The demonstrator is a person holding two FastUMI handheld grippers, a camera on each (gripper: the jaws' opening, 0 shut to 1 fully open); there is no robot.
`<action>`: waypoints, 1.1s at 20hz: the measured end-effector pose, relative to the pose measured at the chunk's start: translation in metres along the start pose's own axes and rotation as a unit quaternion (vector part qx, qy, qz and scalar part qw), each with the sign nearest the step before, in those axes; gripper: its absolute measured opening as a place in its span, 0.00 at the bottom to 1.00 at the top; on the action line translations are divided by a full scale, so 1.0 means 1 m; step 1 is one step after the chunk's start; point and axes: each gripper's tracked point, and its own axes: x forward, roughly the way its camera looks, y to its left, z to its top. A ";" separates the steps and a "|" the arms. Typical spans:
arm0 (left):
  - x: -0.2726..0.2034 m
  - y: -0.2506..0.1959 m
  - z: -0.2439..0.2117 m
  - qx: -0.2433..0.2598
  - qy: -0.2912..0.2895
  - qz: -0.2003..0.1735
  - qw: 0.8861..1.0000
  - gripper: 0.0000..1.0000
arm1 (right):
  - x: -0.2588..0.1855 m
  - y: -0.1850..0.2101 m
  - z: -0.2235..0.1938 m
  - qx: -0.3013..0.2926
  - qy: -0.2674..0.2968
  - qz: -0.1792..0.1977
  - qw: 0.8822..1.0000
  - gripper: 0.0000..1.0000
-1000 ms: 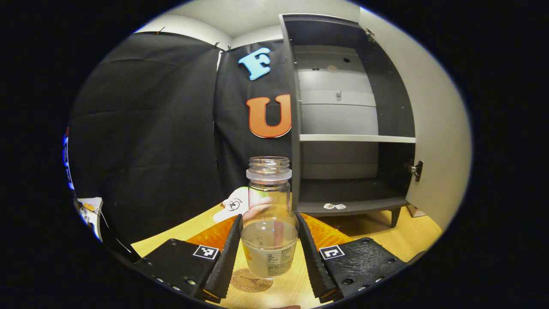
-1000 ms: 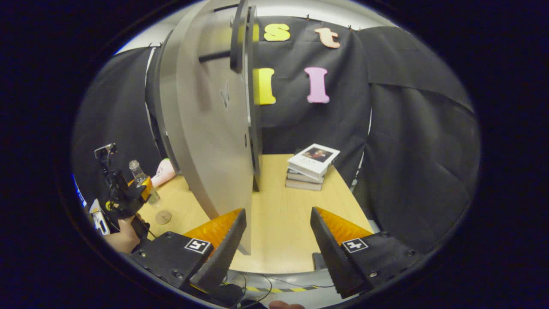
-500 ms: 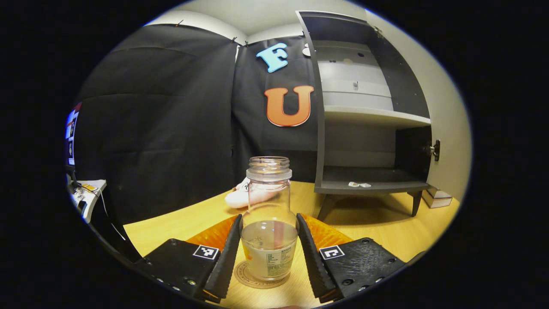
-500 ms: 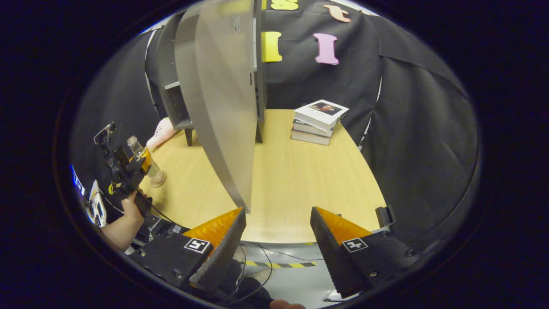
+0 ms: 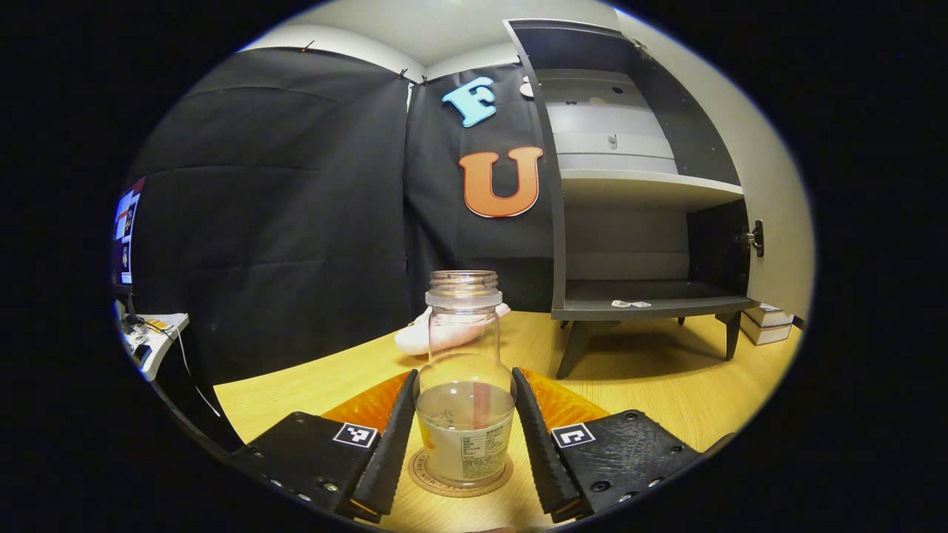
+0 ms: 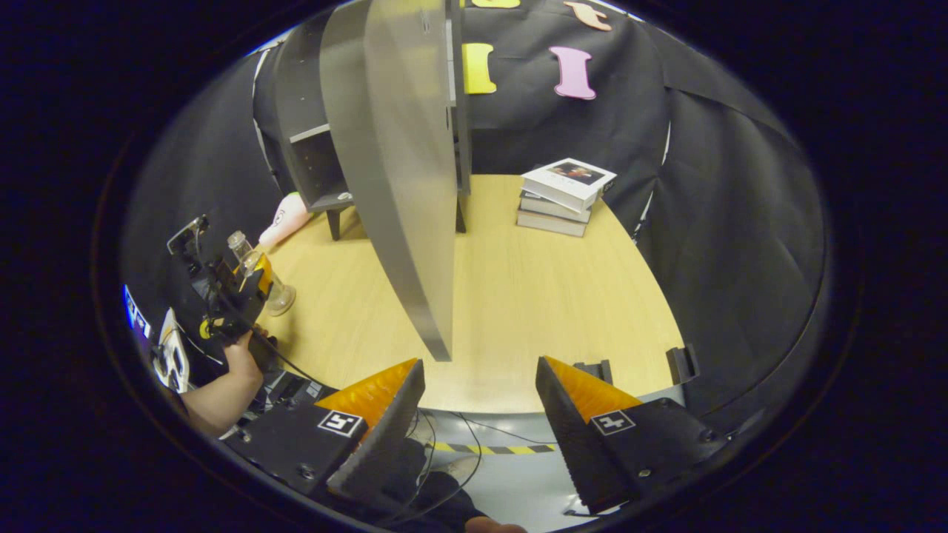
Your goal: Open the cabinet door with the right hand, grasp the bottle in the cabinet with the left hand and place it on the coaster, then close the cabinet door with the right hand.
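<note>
Left gripper (image 5: 464,437) jaws closed on bottle (image 5: 464,403), bottle standing on coaster (image 5: 459,480), right gripper (image 6: 480,422) jaws wide apart, empty, near open cabinet door (image 6: 404,170)

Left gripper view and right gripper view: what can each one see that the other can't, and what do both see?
Left gripper view alone: the coaster under the bottle, and the cabinet's bare shelves.
Right gripper view alone: a stack of books on the table, and the open right gripper.
Both: the bottle held in the left gripper, the open cabinet door, and a pink plush toy.
</note>
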 end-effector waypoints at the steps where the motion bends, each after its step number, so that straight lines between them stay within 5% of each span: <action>1: 0.002 0.001 0.000 -0.003 0.001 -0.002 1.000 0.72 | 0.001 0.002 0.000 -0.001 0.002 0.002 1.000 0.97; 4: 0.002 0.001 -0.009 -0.029 0.018 -0.012 0.999 0.81 | 0.004 0.009 0.000 -0.008 0.003 0.013 1.000 0.97; 6: 0.001 0.006 -0.010 -0.033 0.018 -0.003 0.999 0.97 | 0.006 0.012 0.002 -0.008 -0.002 0.017 1.000 0.97; 15: -0.002 0.002 0.001 -0.043 -0.001 -0.017 0.999 0.95 | 0.006 0.013 0.002 -0.009 -0.005 0.021 1.000 0.95; 22: -0.025 -0.010 0.040 0.000 -0.014 -0.060 0.998 0.95 | -0.002 0.021 0.005 0.008 -0.016 0.023 1.000 0.98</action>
